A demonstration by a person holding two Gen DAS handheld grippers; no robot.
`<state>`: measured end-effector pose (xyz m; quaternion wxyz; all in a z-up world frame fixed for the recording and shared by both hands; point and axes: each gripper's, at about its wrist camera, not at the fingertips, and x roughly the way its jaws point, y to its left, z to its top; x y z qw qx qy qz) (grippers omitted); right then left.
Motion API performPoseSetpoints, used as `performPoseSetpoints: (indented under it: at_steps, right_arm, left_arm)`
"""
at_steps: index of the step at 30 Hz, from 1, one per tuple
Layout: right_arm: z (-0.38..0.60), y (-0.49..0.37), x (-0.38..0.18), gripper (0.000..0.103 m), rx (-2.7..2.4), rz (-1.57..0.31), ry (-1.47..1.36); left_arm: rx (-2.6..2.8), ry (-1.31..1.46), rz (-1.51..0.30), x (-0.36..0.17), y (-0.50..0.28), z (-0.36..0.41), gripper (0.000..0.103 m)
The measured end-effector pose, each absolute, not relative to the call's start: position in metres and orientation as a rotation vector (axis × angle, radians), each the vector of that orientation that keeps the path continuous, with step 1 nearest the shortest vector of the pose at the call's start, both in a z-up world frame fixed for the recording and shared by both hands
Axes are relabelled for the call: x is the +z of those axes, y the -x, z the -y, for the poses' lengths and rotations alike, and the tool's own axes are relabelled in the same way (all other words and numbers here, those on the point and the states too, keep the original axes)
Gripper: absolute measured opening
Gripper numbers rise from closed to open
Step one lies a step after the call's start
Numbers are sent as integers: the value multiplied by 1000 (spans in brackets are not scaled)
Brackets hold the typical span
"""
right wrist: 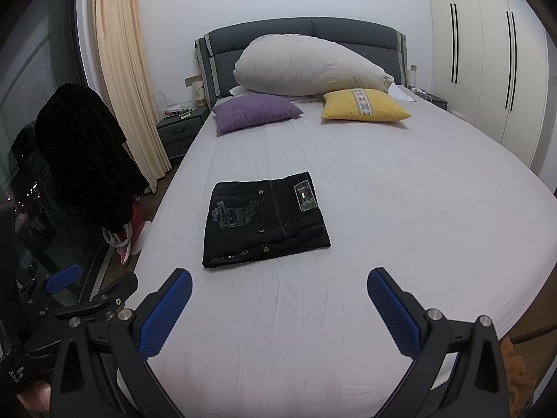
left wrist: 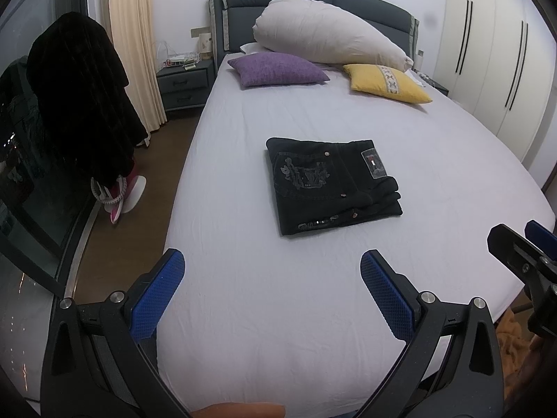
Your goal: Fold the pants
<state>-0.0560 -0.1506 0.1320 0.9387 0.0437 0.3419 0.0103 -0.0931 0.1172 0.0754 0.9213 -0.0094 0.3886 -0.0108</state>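
Two grippers are hanging over the near end of the bed, each with its blue-padded fingers spread wide apart and nothing lying between them. In its own wrist view the left gripper (left wrist: 272,271) is filling the 6 o'clock zone, and the right gripper (right wrist: 279,291) is doing the same in its view; neither is touching the cloth. At 3 o'clock in the left view, the right gripper's black frame is poking in from the edge. Ahead, toward 12 o'clock, the black pants (left wrist: 330,184) are lying folded into a compact rectangle on the pale sheet (left wrist: 264,313), pocket embroidery and patch facing up, well apart from both tools. Farther toward 12 o'clock, a purple cushion (left wrist: 278,69) and a yellow cushion (left wrist: 386,83) are resting below a large beige pillow (left wrist: 323,33) that is leaning on the grey headboard (left wrist: 365,1).
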Motion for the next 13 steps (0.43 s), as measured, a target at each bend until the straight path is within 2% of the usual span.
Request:
performPoseSetpoints:
  at_steps: [13]
  right_arm:
    - [148, 70, 126, 103, 24, -708, -96]
  left_arm:
    - [-33, 9, -790, 72, 104, -127, 103]
